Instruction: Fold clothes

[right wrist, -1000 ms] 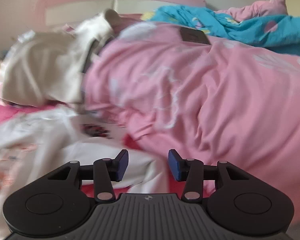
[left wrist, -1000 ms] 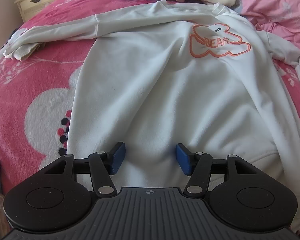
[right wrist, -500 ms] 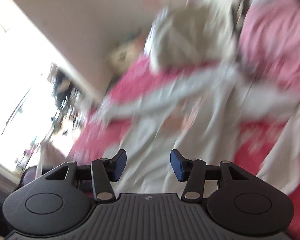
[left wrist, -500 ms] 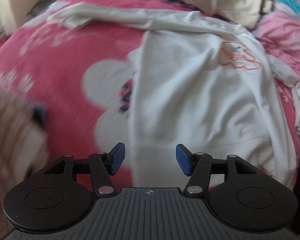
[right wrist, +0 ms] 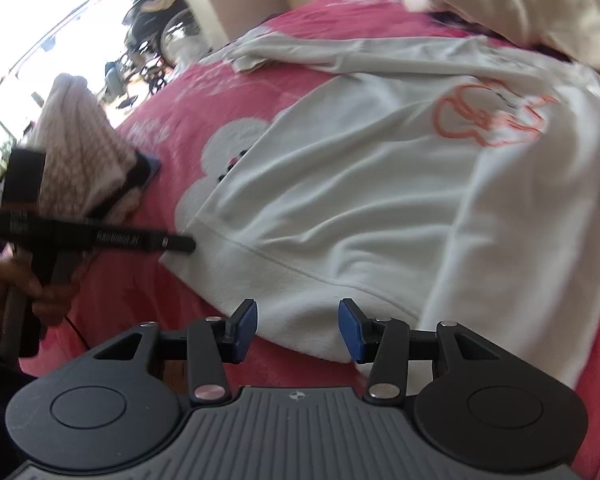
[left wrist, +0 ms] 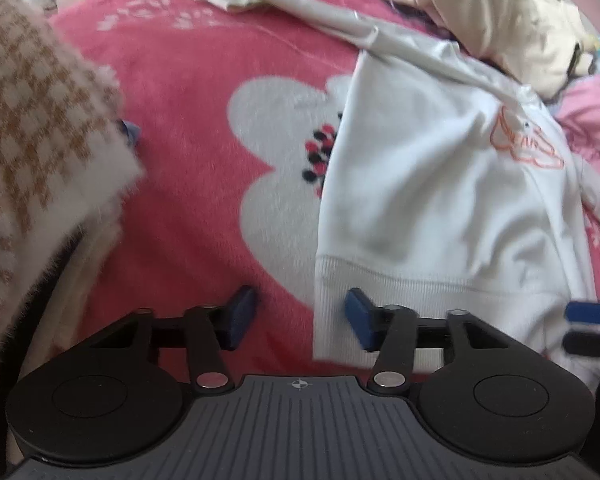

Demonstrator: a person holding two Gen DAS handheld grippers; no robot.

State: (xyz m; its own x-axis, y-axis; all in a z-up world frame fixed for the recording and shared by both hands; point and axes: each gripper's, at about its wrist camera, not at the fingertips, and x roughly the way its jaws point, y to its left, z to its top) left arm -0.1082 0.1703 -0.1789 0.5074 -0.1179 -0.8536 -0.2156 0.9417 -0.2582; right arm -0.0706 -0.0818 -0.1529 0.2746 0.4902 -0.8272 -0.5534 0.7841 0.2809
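a white bear-print sweatshirt [left wrist: 440, 184] is seen spread unfolded on the pink bed blanket [left wrist: 204, 128], its ribbed hem approached by the spread-fingered, empty left gripper [left wrist: 300, 316] and right gripper [right wrist: 298, 328].

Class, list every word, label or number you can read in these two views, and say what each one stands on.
None can be read with certainty.
Orange outline print on the white sweatshirt: lettering inside it too blurred in both views.
White lettering on the side of the left gripper, seen from the right wrist view: too blurred to read.
Crosshair mark, no text, on each camera mount.
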